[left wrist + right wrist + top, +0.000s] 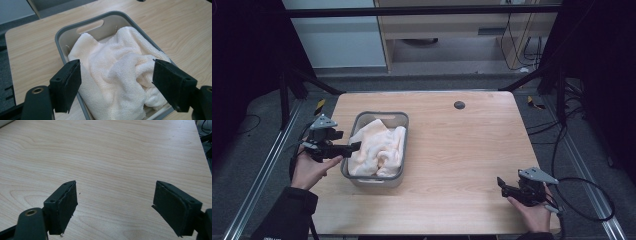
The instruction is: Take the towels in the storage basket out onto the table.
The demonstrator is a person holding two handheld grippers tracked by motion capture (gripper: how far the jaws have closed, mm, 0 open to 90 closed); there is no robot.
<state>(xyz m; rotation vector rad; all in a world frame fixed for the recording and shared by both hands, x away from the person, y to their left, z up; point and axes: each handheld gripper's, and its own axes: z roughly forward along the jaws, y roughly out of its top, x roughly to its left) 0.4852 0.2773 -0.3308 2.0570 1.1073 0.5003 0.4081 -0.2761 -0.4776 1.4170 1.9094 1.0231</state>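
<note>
The wooden table [452, 150] carries a grey basket [362, 120] toward its left side, with a cream towel [120, 75] crumpled inside it. My left gripper [116, 80] hovers over the towel, jaws wide apart. My right gripper [115, 202] sits near the table's front right corner, jaws also apart, gripping nothing.

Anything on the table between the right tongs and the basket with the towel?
No, just bare wood: the high view shows nothing between the right tongs and the basket.

A lab-style recording bay: dark metal framing [307, 80] and loose cables [584, 197] surround a wooden table [462, 145].
</note>
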